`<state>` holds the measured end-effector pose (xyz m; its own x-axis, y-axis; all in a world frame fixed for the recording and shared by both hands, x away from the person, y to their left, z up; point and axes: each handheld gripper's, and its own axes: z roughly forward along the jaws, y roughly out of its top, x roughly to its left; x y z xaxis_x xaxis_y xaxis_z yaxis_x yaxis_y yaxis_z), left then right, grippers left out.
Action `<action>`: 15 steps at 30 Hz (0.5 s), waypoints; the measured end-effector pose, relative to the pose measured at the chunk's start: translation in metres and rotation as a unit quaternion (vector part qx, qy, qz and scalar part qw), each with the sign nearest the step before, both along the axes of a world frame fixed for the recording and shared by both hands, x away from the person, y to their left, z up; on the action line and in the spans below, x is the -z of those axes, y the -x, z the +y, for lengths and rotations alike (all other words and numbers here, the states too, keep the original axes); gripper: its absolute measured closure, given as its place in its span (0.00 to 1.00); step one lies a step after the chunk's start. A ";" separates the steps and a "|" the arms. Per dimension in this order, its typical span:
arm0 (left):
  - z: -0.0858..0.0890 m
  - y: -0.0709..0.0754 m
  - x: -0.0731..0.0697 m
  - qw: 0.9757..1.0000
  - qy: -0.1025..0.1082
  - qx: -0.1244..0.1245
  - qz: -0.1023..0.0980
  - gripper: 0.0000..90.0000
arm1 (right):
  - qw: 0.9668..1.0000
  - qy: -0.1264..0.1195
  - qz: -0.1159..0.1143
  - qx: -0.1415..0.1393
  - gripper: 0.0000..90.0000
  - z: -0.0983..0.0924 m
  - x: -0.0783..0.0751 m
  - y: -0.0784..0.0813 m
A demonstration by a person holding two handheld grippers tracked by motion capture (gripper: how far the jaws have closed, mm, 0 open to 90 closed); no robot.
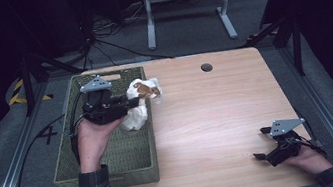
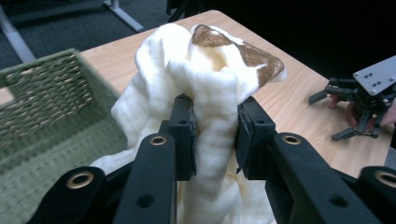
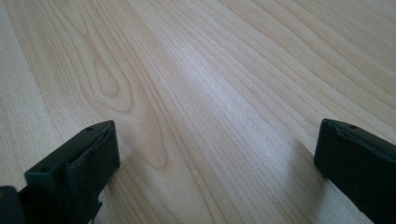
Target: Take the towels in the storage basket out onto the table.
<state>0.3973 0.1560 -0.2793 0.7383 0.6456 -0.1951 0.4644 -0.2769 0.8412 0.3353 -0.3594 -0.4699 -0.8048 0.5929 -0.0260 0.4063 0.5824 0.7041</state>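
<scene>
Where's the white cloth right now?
In the high view, the white cloth hangs pinched in the left gripper, at the right rim of the green basket, table's left side.

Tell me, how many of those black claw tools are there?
2. The left gripper is over the green basket, clamped on a cream cloth. The right gripper rests open near the table's right front corner.

The cloth's [image 2: 205, 84] lower end ran off the bottom edge of the left gripper view, behind the black jaws. In the high view, the left gripper [image 1: 128, 104] covered part of the cloth and part of the basket [image 1: 114, 157]. The basket's near wall was blurred in the left gripper view. The right gripper's [image 3: 215, 154] jaws were cut off by the bottom and right edges.
</scene>
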 end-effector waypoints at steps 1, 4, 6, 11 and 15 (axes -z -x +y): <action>0.000 0.000 0.000 1.000 0.000 0.000 0.000 0.79 | 1.000 0.000 0.000 0.000 0.00 0.000 0.000 0.000; -0.015 0.000 -0.004 1.000 0.004 0.019 -0.004 0.79 | 1.000 0.000 0.000 0.000 0.00 0.000 0.000 0.000; -0.022 -0.001 -0.006 1.000 0.006 0.026 -0.007 0.79 | 1.000 0.000 0.000 0.000 0.00 0.000 0.000 0.000; -0.038 -0.001 -0.006 0.999 0.011 0.044 -0.010 0.79 | 1.000 0.000 0.000 0.000 0.00 0.000 0.000 0.000; -0.056 -0.001 -0.005 0.998 0.012 0.063 -0.011 0.79 | 1.000 0.000 0.000 0.000 0.00 0.000 0.000 0.000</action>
<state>0.3988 0.0999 -0.2746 0.8178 0.5422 -0.1930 0.4087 -0.3110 0.8581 0.3353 -0.3594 -0.4699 -0.8049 0.5929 -0.0262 0.4062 0.5826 0.7039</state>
